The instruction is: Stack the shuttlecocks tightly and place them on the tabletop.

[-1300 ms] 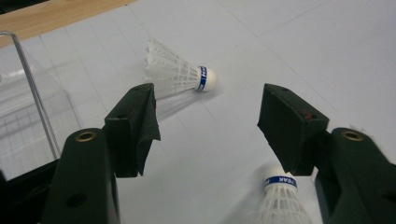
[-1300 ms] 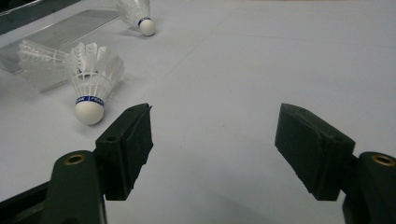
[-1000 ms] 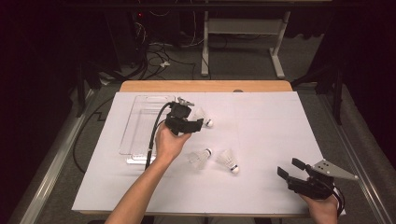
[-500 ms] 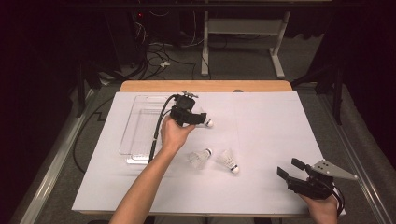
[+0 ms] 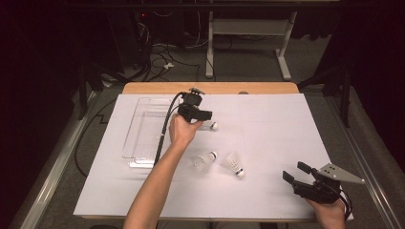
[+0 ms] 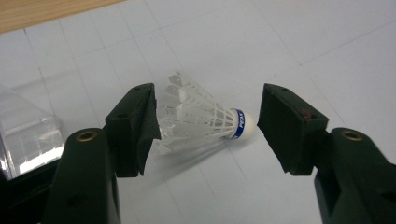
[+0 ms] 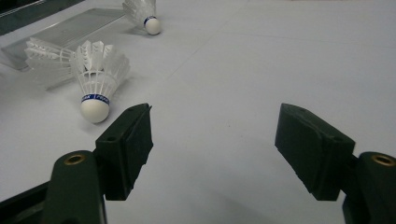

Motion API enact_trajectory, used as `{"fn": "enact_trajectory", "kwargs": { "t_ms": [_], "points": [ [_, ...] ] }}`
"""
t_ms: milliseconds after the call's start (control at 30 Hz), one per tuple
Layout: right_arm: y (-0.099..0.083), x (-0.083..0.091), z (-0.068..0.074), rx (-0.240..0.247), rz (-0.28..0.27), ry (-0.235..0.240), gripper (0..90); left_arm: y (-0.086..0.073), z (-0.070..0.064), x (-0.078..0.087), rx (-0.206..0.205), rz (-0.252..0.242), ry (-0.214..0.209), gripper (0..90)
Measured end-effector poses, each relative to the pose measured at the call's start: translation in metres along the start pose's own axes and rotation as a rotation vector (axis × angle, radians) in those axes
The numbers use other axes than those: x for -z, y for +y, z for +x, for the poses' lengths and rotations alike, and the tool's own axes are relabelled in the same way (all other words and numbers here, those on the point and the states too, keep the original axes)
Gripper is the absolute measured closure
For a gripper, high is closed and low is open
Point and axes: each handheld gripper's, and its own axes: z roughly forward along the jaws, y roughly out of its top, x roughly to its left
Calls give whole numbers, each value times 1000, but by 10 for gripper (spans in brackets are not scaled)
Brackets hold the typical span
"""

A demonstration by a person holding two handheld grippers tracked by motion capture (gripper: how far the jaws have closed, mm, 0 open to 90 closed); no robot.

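Grasp step: the left gripper (image 6: pixel 208 126) has its fingers wide around a shuttlecock (image 6: pixel 201 119) lying between them; next, close. The right gripper (image 7: pixel 212 149) is wide, idle.

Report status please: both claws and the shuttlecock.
Left claw open, straddling far shuttlecock, not yet shut. Right claw open, idle at near right. Nothing in the way.

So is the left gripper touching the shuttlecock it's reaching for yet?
Cannot tell. In the left gripper view the left gripper is open around the shuttlecock: a gap shows at the cork end, but the other jaw's pad overlaps the feather tips.
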Motion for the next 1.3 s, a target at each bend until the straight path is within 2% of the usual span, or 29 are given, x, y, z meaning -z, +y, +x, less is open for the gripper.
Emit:
{"fn": "enact_trajectory", "kwargs": {
  "t_ms": [300, 400, 833, 1100, 1300],
  "points": [
    [0, -1, 0, 1, 1, 2, 276, -1, 9, -10, 27, 36, 10, 401],
    [0, -1, 1, 1, 2, 2, 275, -1, 12, -13, 54, 38, -12, 421],
    [0, -1, 0, -2, 2, 4, 275, -1, 15, -22, 85, 55, -31, 489],
    [0, -1, 0, -2, 3, 5, 275, -1, 18, -24, 104, 69, -66, 599],
    [0, -1, 0, -2, 4, 5, 275, -1, 18, -24, 99, 75, -86, 676]
  ]
}}
